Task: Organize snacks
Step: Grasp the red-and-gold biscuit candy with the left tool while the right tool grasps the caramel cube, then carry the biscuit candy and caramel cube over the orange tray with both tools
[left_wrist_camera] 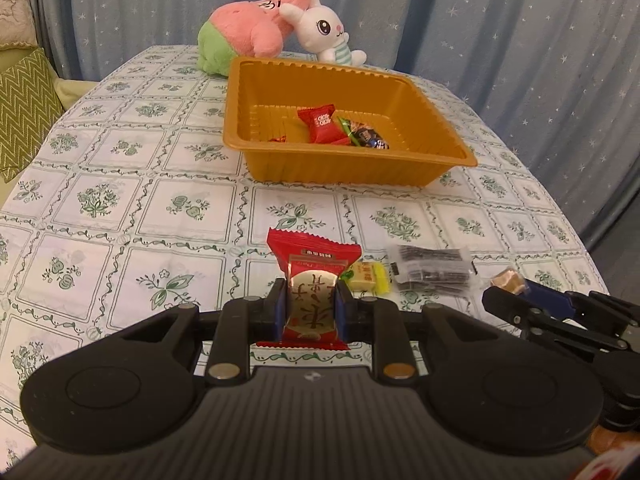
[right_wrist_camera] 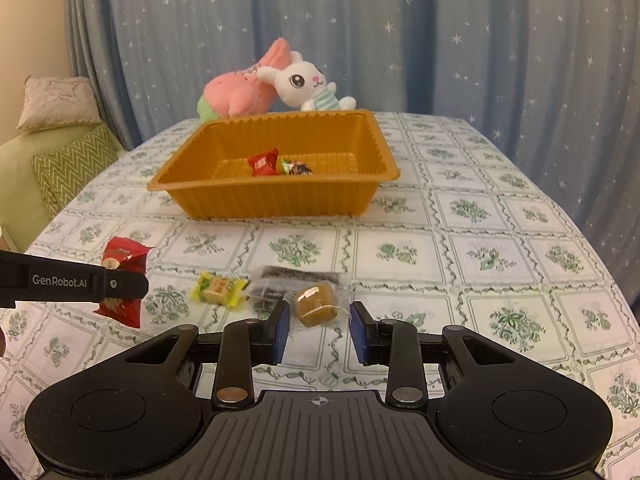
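Note:
My left gripper (left_wrist_camera: 311, 292) is shut on a red snack packet (left_wrist_camera: 312, 256) with a gold round label, held just above the tablecloth. In the right wrist view the same packet (right_wrist_camera: 124, 256) hangs in the left gripper's black fingers (right_wrist_camera: 120, 284). My right gripper (right_wrist_camera: 319, 312) is shut on a brown cake in a clear wrapper (right_wrist_camera: 316, 302); the pads press the wrapper's sides. A yellow candy (right_wrist_camera: 218, 288) and a dark packet (right_wrist_camera: 296, 276) lie on the table between the grippers. Beyond them stands the orange tray (left_wrist_camera: 352, 160), holding a red packet (left_wrist_camera: 318, 122) and a dark wrapped candy (left_wrist_camera: 368, 136).
A pink plush (left_wrist_camera: 252, 28) and a white rabbit plush (left_wrist_camera: 324, 32) lean together behind the tray. Blue star curtains hang behind the table. A sofa with a green zigzag cushion (left_wrist_camera: 24, 100) stands off the table's left edge.

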Tool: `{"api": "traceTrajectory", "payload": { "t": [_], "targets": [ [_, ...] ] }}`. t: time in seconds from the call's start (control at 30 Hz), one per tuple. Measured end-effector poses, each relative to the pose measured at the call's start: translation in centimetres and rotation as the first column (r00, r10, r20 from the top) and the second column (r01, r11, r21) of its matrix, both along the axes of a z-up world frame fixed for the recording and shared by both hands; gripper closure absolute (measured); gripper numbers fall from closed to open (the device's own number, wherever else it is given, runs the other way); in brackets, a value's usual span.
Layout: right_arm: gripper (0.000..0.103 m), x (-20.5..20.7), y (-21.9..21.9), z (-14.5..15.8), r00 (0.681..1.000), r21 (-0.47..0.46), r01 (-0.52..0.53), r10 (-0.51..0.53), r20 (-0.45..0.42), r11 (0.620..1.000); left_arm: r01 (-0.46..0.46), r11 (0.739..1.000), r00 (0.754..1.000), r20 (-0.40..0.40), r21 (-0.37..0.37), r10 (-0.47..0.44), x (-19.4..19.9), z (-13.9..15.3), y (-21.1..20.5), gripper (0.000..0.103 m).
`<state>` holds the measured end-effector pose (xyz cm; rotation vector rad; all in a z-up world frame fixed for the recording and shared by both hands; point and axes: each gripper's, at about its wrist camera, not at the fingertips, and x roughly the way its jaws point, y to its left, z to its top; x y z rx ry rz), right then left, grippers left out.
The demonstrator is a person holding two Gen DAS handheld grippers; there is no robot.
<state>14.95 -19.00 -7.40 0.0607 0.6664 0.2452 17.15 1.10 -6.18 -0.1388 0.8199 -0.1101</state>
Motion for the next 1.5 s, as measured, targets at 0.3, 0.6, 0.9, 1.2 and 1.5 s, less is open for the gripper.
{"api": "traceTrajectory", "payload": {
  "t": [0.3, 0.6, 0.9, 1.2, 1.5],
  "targets": [
    [0.070, 0.0, 0.4, 0.8, 1.000, 0.004, -0.012, 0.011, 0.013, 1.000, -0.002, 1.000, 1.000, 0.017, -0.009, 0.003, 0.0, 1.3, 0.0, 0.082],
    [0.070, 0.7, 0.9, 1.7, 0.999, 0.003, -0.024, 0.024, 0.029, 1.000, 0.000, 1.000, 0.999, 0.033, -0.014, 0.001, 0.3, 2.2, -0.1, 0.082],
    [0.070, 1.6, 1.5, 2.5, 0.998, 0.002, -0.035, 0.035, 0.044, 0.999, 0.008, 1.000, 0.999, 0.044, -0.013, -0.007, 1.0, 2.9, -0.2, 0.082],
    [0.070, 3.4, 1.6, 3.4, 0.997, -0.001, -0.045, 0.045, 0.059, 0.999, 0.027, 1.000, 0.998, 0.061, -0.011, -0.027, 3.1, 4.2, 0.1, 0.082],
    [0.070, 6.5, 1.9, 4.6, 0.995, -0.011, -0.061, 0.062, 0.080, 0.998, 0.050, 0.999, 0.995, 0.083, -0.002, -0.050, 6.0, 5.9, 0.3, 0.082]
  ]
}}
